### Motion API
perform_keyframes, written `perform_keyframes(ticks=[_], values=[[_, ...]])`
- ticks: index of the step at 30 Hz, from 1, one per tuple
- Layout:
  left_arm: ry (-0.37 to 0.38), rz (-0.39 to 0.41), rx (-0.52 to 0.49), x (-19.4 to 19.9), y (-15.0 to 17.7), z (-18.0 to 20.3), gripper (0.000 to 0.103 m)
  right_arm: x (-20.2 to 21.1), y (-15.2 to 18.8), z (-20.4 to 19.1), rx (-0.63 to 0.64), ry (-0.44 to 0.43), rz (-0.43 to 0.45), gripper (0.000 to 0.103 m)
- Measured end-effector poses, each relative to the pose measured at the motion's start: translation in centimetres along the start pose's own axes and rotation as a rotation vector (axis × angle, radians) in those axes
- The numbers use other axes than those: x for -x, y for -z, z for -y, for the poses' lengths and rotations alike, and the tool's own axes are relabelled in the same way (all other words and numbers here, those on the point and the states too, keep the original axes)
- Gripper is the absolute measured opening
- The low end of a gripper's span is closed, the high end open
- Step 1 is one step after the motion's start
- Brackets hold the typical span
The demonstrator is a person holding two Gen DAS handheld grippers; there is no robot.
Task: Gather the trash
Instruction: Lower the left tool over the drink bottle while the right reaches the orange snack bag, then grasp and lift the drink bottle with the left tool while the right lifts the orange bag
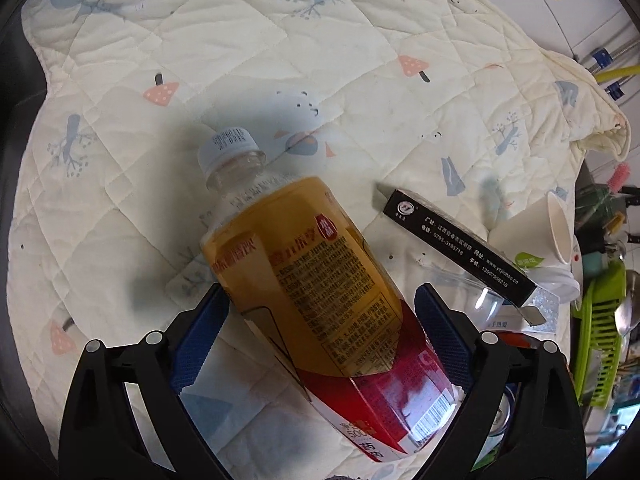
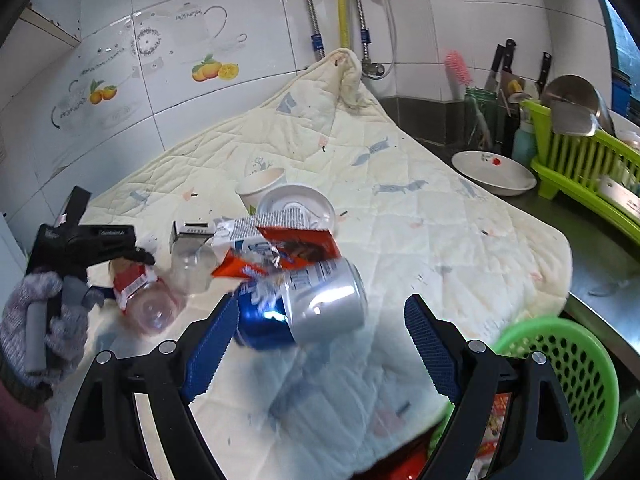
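Blue-padded jaws of the left gripper straddle a lying orange-labelled plastic drink bottle, apparently clamped, its cap toward upper left. Right gripper gapes empty; the crushed blue-and-silver can lies just ahead, left of centre, on the quilted worktop.

White glazed wall tiles run behind the worktop, some printed with teapots and oranges; a yellow pipe and two braided metal hoses climb the wall; a cream quilted cloth with mushrooms and trees covers most of the worktop, bunched at its far corner; bare steel shows to the right, carrying a green dish rack, a white bowl and knives; the light is bright and even.
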State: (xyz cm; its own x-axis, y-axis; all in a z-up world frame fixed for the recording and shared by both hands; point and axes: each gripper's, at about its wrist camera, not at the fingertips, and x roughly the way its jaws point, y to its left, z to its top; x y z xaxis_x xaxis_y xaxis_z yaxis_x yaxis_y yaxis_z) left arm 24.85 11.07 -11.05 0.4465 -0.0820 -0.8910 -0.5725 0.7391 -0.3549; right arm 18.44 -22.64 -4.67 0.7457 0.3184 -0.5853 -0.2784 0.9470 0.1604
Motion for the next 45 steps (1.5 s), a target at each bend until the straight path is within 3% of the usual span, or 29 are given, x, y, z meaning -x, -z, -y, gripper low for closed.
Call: perform_keyframes(ticks=[13, 22, 26, 45], values=[[0.001, 0.001, 0.001, -0.1, 0.6, 0.2, 0.092, -6.9, -3.0, -1.6, 0.006, 0.016, -0.043, 0.079], [0.036, -0.001, -0.011, 0.1, 0.8, -0.4, 0.089, -9.3, -3.3, -1.3, -0.025, 0.04, -0.071, 0.062], [0.05, -0.005, -0.019, 0.3, 0.9, -0.6, 0.088, -9.1, -3.3, -1.2, -0.032, 0.037, -0.063, 0.052], [0.113, 0.024, -0.111, 4.9, 2.9, -3.7, 0.078, -0.3, -3.3, -2.2, -0.063, 0.007, 0.077, 0.051]])
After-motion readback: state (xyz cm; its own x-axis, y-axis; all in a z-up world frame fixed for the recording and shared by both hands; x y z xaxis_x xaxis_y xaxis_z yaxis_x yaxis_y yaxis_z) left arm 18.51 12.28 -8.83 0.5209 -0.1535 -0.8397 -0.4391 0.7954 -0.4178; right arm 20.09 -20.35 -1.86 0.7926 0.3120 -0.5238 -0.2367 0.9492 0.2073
